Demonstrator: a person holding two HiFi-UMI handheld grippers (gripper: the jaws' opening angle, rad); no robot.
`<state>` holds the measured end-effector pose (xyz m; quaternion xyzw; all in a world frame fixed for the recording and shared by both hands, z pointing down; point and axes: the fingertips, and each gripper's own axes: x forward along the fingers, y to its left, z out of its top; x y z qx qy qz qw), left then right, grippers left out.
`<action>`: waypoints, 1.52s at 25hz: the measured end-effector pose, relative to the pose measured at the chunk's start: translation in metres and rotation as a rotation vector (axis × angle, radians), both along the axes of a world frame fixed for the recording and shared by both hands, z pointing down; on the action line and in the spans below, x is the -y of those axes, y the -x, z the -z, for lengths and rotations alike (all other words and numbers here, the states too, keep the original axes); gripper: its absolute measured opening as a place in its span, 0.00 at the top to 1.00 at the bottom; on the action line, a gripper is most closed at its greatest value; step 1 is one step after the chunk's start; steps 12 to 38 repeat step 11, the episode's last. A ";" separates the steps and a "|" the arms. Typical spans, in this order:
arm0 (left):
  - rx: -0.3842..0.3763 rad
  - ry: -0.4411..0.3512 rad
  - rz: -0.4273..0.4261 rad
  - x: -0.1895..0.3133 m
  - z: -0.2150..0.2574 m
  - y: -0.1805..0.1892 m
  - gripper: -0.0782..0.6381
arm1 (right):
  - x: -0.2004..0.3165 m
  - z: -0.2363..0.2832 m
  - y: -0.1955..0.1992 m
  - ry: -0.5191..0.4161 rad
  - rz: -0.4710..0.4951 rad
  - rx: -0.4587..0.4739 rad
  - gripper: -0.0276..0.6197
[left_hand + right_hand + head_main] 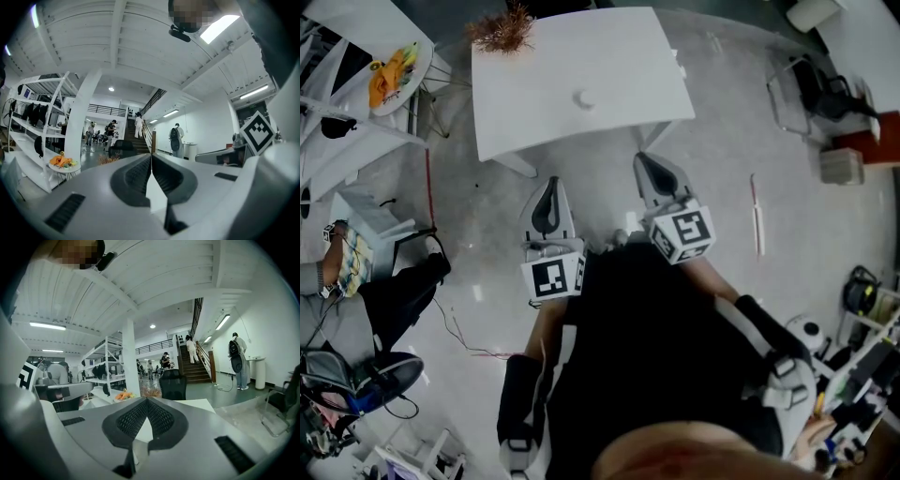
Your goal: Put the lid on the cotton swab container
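Two grippers are held on the near side of the white table [534, 94], well apart from it; one small pale object [584, 98] lies near the middle of the table top, too small for container or lid to be told apart; it is taken to be the task's thing. Such a lid is judged light, stiff and smooth, apt to slip or tip if pinched off-centre; it would best be taken squarely across its rim, with gentle pressure. The left gripper [550, 192] is pressed together with nothing between its jaws; the right gripper [652, 169] is likewise closed and empty; nothing on the table is touched by either.
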<state>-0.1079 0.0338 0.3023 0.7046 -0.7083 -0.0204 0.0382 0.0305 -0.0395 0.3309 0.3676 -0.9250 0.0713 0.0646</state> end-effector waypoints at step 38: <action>0.004 -0.012 -0.017 -0.006 0.003 0.001 0.88 | -0.009 0.000 0.006 -0.012 0.001 -0.006 0.95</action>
